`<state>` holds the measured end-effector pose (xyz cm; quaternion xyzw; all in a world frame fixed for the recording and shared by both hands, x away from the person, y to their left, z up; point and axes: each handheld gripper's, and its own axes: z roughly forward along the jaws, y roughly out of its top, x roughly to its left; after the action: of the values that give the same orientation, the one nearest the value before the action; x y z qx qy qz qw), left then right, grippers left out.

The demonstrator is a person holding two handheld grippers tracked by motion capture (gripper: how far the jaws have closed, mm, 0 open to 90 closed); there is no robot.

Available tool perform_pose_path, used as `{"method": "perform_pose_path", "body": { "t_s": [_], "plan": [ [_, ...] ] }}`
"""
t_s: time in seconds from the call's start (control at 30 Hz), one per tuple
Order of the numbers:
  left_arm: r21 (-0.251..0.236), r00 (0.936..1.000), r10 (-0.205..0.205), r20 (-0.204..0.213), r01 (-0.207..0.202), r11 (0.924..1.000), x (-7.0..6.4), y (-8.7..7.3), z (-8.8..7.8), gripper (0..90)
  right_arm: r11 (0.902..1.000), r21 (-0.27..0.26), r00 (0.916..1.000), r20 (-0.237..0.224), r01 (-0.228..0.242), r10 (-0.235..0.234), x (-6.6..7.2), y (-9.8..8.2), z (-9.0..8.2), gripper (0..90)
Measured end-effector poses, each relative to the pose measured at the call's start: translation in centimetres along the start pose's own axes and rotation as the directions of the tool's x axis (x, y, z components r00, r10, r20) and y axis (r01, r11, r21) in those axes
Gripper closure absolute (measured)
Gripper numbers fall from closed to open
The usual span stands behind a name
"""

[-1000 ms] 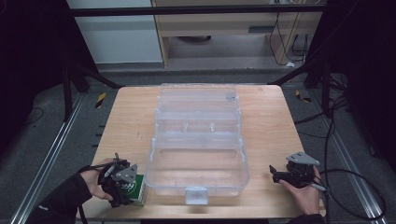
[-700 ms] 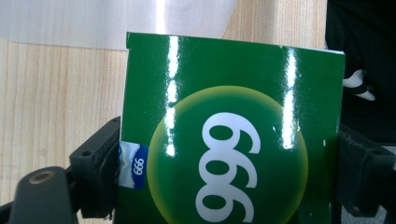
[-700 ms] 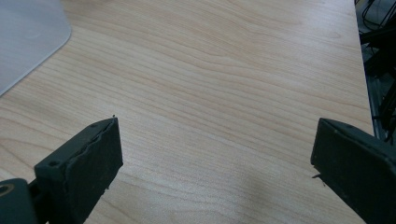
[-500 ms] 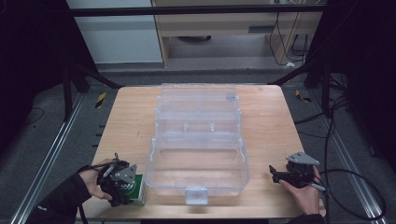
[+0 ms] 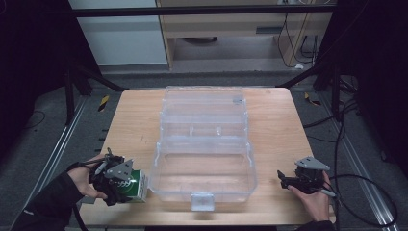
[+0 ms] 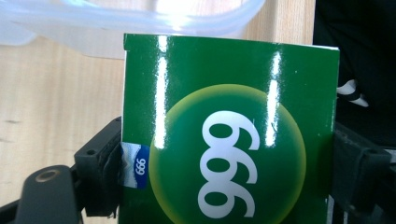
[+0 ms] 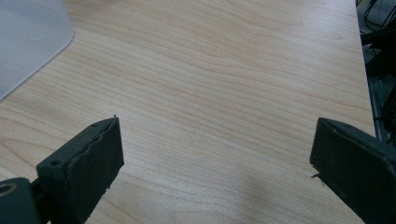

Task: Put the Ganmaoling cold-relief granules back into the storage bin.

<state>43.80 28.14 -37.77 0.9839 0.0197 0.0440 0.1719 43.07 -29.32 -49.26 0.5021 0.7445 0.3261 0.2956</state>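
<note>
A glossy green carton [image 6: 229, 135] — printed with a yellow-rimmed green disc, white "999" numerals and a small blue label at one edge — is clamped between the jaws of the left tool [image 5: 126, 180] at the near-left corner of the wooden bench [image 5: 284, 125], just beside a clear plastic case [image 5: 204, 144]. The right tool [image 5: 285, 180] is held at the near right, jaws spread wide over bare wood — nothing gripped.

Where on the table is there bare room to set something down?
Bare wood runs beside the clear plastic case on the right, up to the right gripper, and along its left. It is crowded where the left gripper clamps the green box.
</note>
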Motion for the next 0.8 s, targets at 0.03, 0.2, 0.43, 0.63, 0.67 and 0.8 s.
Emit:
{"method": "perform_pose_path", "body": {
  "t_s": [0.03,0.2,0.43,0.63,0.67,0.8],
  "plan": [
    [-0.002,1.0,0.001,-0.005,-0.001,1.0,0.1,0.1,-0.4,14.4,1.0,-0.001,1.0,0.0,0.0,0.0,0.0,0.0,0.0,3.1],
    [-0.022,0.9997,-0.006,-0.022,0.005,0.9997,0.3,0.6,-2.1,14.5,1.0,-0.001,1.0,-0.001,0.001,-0.001,0.0,0.0,0.0,3.2],
    [-0.026,0.9995,-0.005,-0.03,0.004,0.9997,0.5,1.6,-3.9,14.5,1.0,-0.002,1.0,-0.001,0.002,-0.002,0.0,0.0,0.0,3.2],
    [-0.032,0.9993,-0.004,-0.037,0.003,0.9995,0.8,2.3,-5.0,14.6,1.0,-0.002,1.0,-0.003,0.003,-0.003,0.0,0.0,0.0,3.3],
    [-0.032,0.9993,-0.004,-0.037,0.002,0.9995,0.9,2.4,-5.1,14.6,1.0,-0.002,1.0,-0.004,0.001,-0.001,0.0,0.0,0.0,3.2],
    [-0.025,0.9995,-0.004,-0.031,0.003,0.9997,1.2,2.9,-5.3,14.6,1.0,0.001,1.0,-0.005,-0.001,0.001,0.0,0.0,0.0,3.3]
  ]
}}
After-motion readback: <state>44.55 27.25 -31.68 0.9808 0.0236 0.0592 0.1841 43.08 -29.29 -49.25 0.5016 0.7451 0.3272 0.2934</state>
